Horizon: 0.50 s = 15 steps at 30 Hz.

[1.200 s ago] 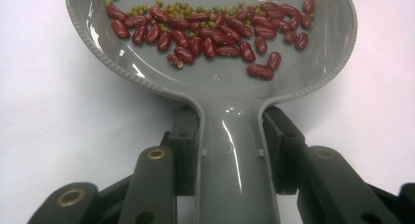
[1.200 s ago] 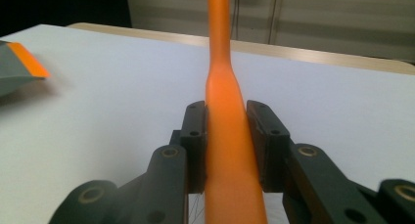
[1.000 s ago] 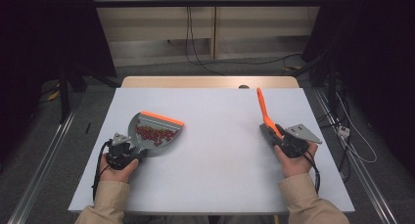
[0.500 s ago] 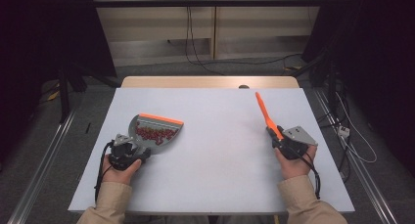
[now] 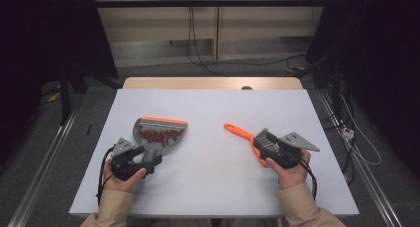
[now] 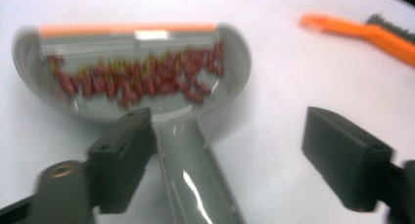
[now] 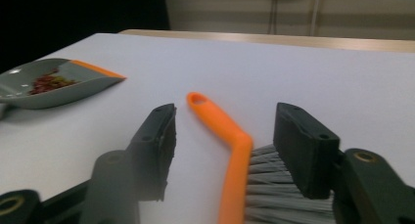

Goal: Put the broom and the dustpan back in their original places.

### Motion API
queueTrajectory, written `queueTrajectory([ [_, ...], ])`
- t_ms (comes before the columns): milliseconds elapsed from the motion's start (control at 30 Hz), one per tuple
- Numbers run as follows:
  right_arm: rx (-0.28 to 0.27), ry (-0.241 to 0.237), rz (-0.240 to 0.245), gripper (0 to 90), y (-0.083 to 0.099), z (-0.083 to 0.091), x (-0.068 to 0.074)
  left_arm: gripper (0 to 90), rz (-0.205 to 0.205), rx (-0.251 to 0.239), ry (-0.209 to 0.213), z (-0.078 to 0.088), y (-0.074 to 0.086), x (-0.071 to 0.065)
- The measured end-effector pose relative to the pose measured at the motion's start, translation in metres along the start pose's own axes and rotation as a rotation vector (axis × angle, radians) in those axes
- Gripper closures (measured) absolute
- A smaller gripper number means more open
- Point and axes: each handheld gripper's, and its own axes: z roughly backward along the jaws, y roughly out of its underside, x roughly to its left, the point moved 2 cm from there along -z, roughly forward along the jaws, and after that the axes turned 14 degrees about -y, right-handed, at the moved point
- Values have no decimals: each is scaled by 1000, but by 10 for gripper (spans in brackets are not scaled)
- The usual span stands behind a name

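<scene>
Both your tools have just been opening: left tool [image 6: 230,155] straddles the dustpan [image 5: 159,133] handle, unclamped; right tool [image 7: 222,150] stands loose around the brush [image 7: 230,145], handle pointing toward the dustpan.

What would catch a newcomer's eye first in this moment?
Probably the grey dustpan at the table's left, its tray strewn with small red bits behind an orange lip. Next, the orange brush lying at the right. The left gripper and right gripper have just been opening: the dustpan's handle and the brush lie between their jaws, no longer clamped.
</scene>
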Motion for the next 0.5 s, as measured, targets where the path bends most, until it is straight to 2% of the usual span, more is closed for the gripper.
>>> queueTrajectory([
  [67,17,-29,9,337,3,3,2,137,3,-23,34,1,0,0],
  [133,29,-52,31,316,5,7,3,125,-18,-30,60,2,0,-2],
  [233,35,-72,47,296,10,15,1,119,-20,-41,86,3,1,-4],
  [267,44,-72,59,285,11,17,-1,111,-27,-43,91,2,1,-3],
  [333,40,-75,49,271,14,21,-4,107,-35,-40,93,1,1,-3],
  [500,48,-72,48,255,16,24,-6,100,-30,-44,92,0,1,-2],
])
